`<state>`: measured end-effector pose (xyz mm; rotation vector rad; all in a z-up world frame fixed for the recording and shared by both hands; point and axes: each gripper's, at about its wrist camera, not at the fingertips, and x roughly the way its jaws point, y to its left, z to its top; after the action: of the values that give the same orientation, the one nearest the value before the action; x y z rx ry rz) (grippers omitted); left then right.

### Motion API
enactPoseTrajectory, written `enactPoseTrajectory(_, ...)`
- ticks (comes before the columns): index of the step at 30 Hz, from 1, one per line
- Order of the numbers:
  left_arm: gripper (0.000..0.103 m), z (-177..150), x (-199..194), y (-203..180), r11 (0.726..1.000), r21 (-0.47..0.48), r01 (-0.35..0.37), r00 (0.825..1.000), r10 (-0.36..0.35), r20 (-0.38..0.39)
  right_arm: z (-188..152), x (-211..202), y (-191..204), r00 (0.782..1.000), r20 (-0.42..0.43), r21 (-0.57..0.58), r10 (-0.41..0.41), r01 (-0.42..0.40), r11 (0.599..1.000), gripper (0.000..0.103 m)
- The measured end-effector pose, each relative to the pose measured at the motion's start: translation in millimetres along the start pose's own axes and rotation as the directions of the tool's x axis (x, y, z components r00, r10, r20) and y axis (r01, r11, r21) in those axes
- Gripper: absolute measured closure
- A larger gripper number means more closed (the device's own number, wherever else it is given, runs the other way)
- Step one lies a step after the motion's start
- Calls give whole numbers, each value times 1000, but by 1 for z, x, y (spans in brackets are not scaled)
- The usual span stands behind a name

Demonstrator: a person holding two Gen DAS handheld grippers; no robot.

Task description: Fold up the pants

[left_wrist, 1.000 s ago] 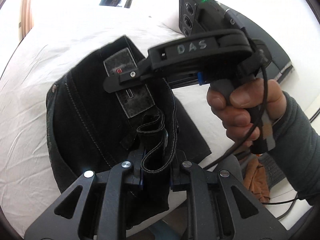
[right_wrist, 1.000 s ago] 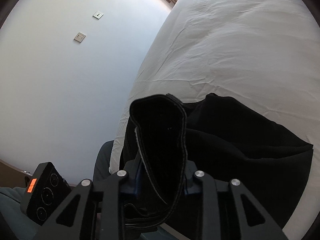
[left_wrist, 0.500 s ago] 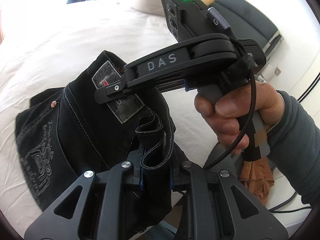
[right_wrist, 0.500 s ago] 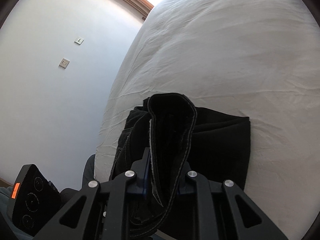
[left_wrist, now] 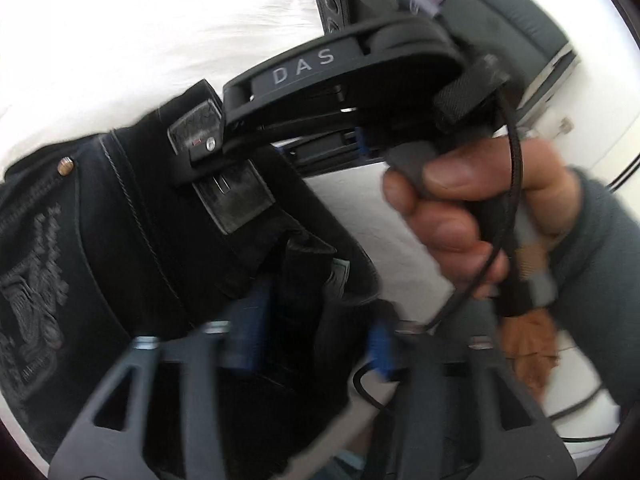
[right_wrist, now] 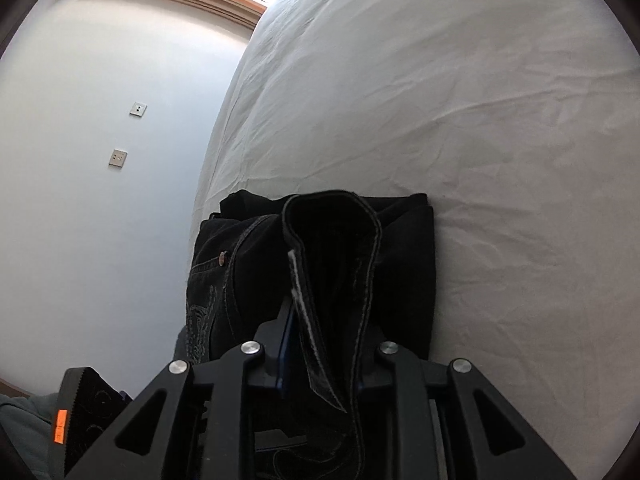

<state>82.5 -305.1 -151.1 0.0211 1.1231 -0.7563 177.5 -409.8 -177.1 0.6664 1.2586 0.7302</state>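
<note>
Black jeans [left_wrist: 120, 240] lie bunched on the white bed, with an embroidered back pocket and a grey waistband patch showing in the left wrist view. My left gripper [left_wrist: 310, 344] is blurred; its jaws stand apart with a fold of the jeans between them. My right gripper [right_wrist: 326, 344] is shut on a folded edge of the jeans [right_wrist: 332, 264] and holds it just above the folded stack. In the left wrist view the right gripper's body [left_wrist: 340, 80] hangs over the waistband, held in a hand.
White bed sheet [right_wrist: 460, 120] spreads wide to the right of the jeans. A pale wall [right_wrist: 80, 120] with two sockets runs along the bed's left edge. A dark headboard [left_wrist: 520, 20], cables and an orange cloth [left_wrist: 528, 340] lie beside the bed.
The left gripper's jaws have spread apart from their shut hold on the fold. Both grippers have lowered the jeans onto the bed, and the stack now lies flatter.
</note>
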Motion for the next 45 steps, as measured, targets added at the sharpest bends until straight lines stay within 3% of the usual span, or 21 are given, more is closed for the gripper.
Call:
enactPoseTrajectory(2,45,-1,-19,9,995,-55,80,997,-80,8,-4,-8,0,1000,27,-5,1,-1,1000,69)
enactPoseTrajectory(4,40,-3,-50,18,988,-70,136,989,-131,73,-7,-20,0,998,64,-4,-21,21,1000,56)
enactPoseTrajectory(7,32,-9,-100,48,987,-95,131,974,-110,199,-12,-46,0,986,137,23,-99,96,995,43)
enactPoseTrajectory(10,32,-17,-129,102,974,-209,91,958,-28,286,-18,-71,9,969,192,32,-155,151,988,42)
enactPoseTrajectory(12,32,-19,-136,131,963,-259,72,958,5,286,-24,-82,28,965,220,-7,-141,146,989,42)
enactPoseTrajectory(14,32,-23,-135,157,953,-295,69,955,23,297,-32,-81,54,972,223,-63,-78,94,994,43)
enactPoseTrajectory(18,32,-33,-95,146,959,-281,38,964,39,264,-56,-50,88,988,157,-147,-2,26,989,43)
enactPoseTrajectory(21,32,-40,-40,150,957,-291,-1,987,49,155,-78,-19,66,994,81,-83,-68,75,994,43)
enactPoseTrajectory(22,32,-40,-34,153,957,-291,-4,987,51,155,-85,-10,50,991,58,-52,-121,124,991,53)
enactPoseTrajectory(23,32,-40,-30,152,960,-278,-12,985,59,162,-89,-6,35,992,56,-11,-114,115,993,69)
enactPoseTrajectory(25,32,-37,-35,147,967,-252,-30,986,70,151,-93,-14,13,993,105,84,-54,45,995,82)
enactPoseTrajectory(27,32,-36,-49,144,965,-262,-11,984,58,170,-92,-24,13,991,126,103,-45,32,994,69)
enactPoseTrajectory(28,32,-36,-59,140,966,-258,8,981,42,187,-89,-30,21,988,139,72,-60,50,996,48)
enactPoseTrajectory(29,32,-37,-77,130,973,-228,26,976,25,214,-84,-35,29,986,152,50,-67,60,997,37)
enactPoseTrajectory(33,32,-55,-104,95,997,-28,67,964,-57,259,-45,-44,65,976,207,-60,63,-52,997,36)
enactPoseTrajectory(35,32,-65,-92,85,998,56,39,976,-50,210,-21,-32,75,977,195,-92,89,-72,993,36)
enactPoseTrajectory(37,32,-71,-68,87,997,59,42,987,-51,152,-1,-11,67,983,166,-81,82,-69,994,36)
enactPoseTrajectory(39,32,-81,-42,93,996,87,18,993,-28,118,17,18,40,993,118,-9,-3,4,1000,41)
enactPoseTrajectory(41,32,-88,-35,88,989,148,-22,990,0,144,27,29,4,989,145,82,13,-25,996,91)
enactPoseTrajectory(42,32,-90,-35,84,984,171,-42,989,17,146,28,26,-9,985,171,123,29,-51,991,101)
enactPoseTrajectory(45,32,-85,-47,84,989,147,-21,989,0,145,17,11,-17,973,230,174,25,-66,983,100)
